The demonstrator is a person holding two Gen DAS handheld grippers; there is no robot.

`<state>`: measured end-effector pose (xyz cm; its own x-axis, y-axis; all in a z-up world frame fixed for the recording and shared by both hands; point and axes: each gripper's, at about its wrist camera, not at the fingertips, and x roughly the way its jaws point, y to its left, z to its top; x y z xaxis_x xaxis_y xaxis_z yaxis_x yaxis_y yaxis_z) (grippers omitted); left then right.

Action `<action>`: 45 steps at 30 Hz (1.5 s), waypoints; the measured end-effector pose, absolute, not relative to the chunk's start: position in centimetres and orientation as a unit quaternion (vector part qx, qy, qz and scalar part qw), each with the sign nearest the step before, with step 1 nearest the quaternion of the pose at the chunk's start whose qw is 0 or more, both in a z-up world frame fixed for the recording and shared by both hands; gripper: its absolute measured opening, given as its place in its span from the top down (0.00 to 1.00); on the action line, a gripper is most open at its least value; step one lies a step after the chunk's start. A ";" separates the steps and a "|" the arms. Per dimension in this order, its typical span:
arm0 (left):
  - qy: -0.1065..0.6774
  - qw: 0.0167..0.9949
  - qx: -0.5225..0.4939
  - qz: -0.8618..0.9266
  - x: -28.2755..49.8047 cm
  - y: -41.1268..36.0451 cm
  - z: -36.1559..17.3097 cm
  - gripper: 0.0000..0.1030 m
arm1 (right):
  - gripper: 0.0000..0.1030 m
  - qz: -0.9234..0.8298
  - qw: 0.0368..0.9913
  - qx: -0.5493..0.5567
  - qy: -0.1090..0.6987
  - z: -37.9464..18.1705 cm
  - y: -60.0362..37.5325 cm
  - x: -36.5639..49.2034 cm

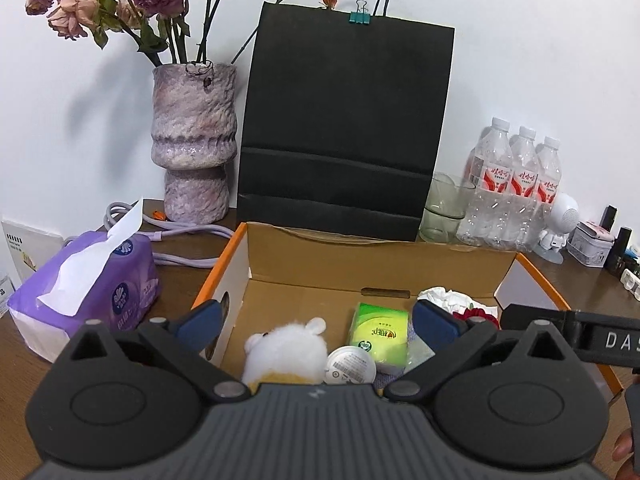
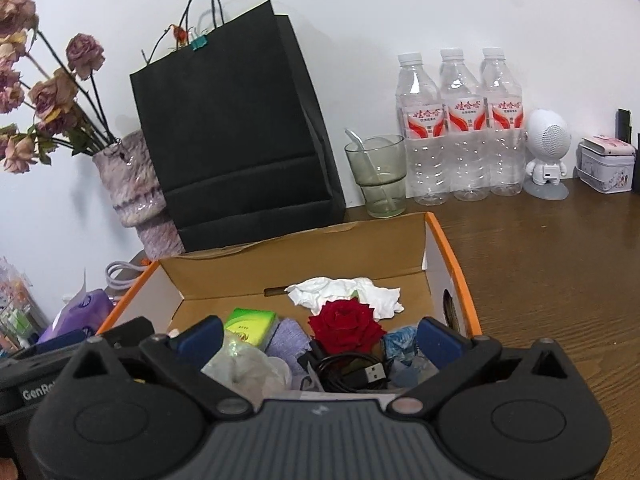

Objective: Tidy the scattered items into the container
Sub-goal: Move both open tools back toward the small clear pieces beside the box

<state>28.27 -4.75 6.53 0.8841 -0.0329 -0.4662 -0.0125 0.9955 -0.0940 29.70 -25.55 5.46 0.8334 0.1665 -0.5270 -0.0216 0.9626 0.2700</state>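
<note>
Inside the cardboard box [image 2: 448,256], the red rose [image 2: 346,326] faces bloom-up, between the open, empty jaws of the right hand-held gripper [image 2: 318,338]; the left hand-held gripper [image 1: 316,322] is also open.

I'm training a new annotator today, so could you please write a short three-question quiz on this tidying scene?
1. True or false: the red rose lies inside the cardboard box.
2. How many water bottles stand by the wall?
3. Multiple choice: the glass cup holds A) a spoon, B) a flower, C) a cable.

Key
1. True; it lies beside the crumpled white tissue.
2. Three.
3. A.

Both the left gripper and the right gripper hover open over the box, holding nothing.
</note>
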 end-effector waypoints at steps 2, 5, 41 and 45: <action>0.239 0.970 -0.051 -0.003 28.2 -4.6 6.6 0.00 | 0.00 0.049 0.950 0.123 0.284 5.6 -25.5 29.7; 0.241 0.969 -0.055 -0.001 28.3 -4.5 6.6 0.00 | 0.00 0.048 0.950 0.120 0.284 5.6 -25.4 29.7; 0.297 0.952 -0.046 -0.047 18.2 -6.5 2.3 0.00 | 0.30 0.010 0.941 -0.011 0.337 0.1 -26.5 19.9; 0.304 0.950 -0.054 -0.052 18.4 -6.3 1.9 0.00 | 0.32 0.011 0.937 0.030 0.348 -0.5 -26.6 21.0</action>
<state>18.36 -6.27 1.87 0.8096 -0.1324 -0.5718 0.0662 0.9886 -0.1351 20.97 -26.56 -0.47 0.7580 0.0414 -0.6510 0.0009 0.9979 0.0646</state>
